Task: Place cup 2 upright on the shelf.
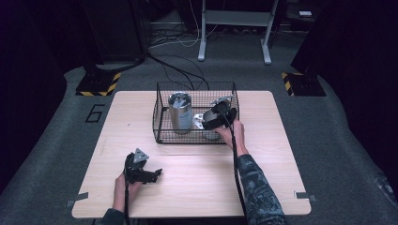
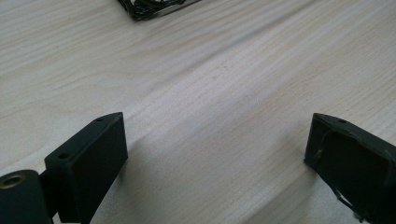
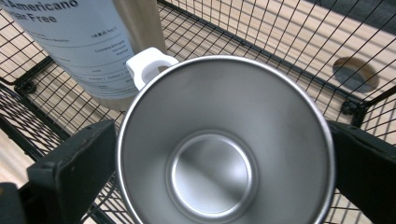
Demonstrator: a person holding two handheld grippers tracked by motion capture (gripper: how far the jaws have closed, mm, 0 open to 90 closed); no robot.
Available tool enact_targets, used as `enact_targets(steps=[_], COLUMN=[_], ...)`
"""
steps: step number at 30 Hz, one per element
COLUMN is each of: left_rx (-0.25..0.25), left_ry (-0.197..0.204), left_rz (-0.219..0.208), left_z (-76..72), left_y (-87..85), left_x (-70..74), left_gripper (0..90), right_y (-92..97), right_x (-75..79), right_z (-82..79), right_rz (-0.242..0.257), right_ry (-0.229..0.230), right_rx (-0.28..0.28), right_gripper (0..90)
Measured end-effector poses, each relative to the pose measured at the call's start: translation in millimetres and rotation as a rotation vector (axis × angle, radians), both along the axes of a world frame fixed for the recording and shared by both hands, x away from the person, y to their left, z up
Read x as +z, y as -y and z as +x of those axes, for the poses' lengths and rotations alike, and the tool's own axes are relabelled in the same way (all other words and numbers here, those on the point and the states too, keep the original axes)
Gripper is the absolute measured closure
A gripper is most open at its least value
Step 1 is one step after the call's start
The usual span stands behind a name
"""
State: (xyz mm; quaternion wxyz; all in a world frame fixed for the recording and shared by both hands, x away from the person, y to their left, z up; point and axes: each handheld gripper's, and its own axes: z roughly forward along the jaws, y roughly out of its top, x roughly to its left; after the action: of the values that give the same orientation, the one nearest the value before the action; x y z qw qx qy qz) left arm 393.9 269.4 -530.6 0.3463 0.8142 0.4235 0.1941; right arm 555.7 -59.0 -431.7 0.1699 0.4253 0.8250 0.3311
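Steel mug (image 3: pixel 224 149) is gripped by the right tongs (image 3: pixel 224 154) inside the wire basket (image 1: pixel 162 117), can (image 1: pixel 180 112) at its 9 o'clock. Left tongs (image 2: pixel 215 154) are spread wide, empty, over the desk (image 2: pixel 210 84).

Dim room w/ grey carpet (image 1: pixel 56 154) (cables (image 1: pixel 173 65) trailing), white frame (image 1: pixel 234 18) behind.

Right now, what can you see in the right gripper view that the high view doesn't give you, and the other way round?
The right gripper view looks straight down into the empty steel cup, its white handle, and print reading "Americano" on the can, with the right gripper jaws on either side of the cup. The high view shows the whole table, the left gripper resting on it open, the person's arms and the floor cables. Both show the wire basket holding can and cup, with the right gripper at the cup.
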Motion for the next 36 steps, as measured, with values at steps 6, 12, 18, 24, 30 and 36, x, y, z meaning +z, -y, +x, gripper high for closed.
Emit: enact_targets(steps=[6, 12, 18, 24, 30, 36], left_rx=[0.000, 0.000, 0.000, 0.000, 0.000, 0.004], left_ry=[0.001, 0.000, 0.001, 0.001, 0.001, 0.002], left_rz=[-0.001, 0.000, 0.000, 0.000, 0.000, 0.002], left_z=[0.0, 0.0, 0.0, 0.0, -0.1, -0.2], left_y=[0.1, 0.1, 0.0, 0.0, 0.0, 0.2], left_x=[-0.1, 0.0, 0.0, 0.0, 0.0, 0.0], left_gripper=[5.4, 5.5, 5.4, 5.5, 5.4, 5.4], right_y=[-1.4, -0.2, 4.6, 12.6, 23.5, 36.4], right_x=[9.4, 21.7, 37.3, 50.9, 59.9, 57.4], right_z=[-2.5, -8.0, -18.7, -30.4, -47.4, -65.2], right_rz=[-0.009, -0.009, 0.010, 0.025, 0.024, 0.011], right_ry=[0.029, 0.053, 0.084, 0.097, 0.104, 0.118], right_rx=[0.004, 0.015, 0.028, 0.039, 0.052, 0.051], right_gripper=[0.0, 0.0, 0.0, 0.0, 0.0, 0.0])
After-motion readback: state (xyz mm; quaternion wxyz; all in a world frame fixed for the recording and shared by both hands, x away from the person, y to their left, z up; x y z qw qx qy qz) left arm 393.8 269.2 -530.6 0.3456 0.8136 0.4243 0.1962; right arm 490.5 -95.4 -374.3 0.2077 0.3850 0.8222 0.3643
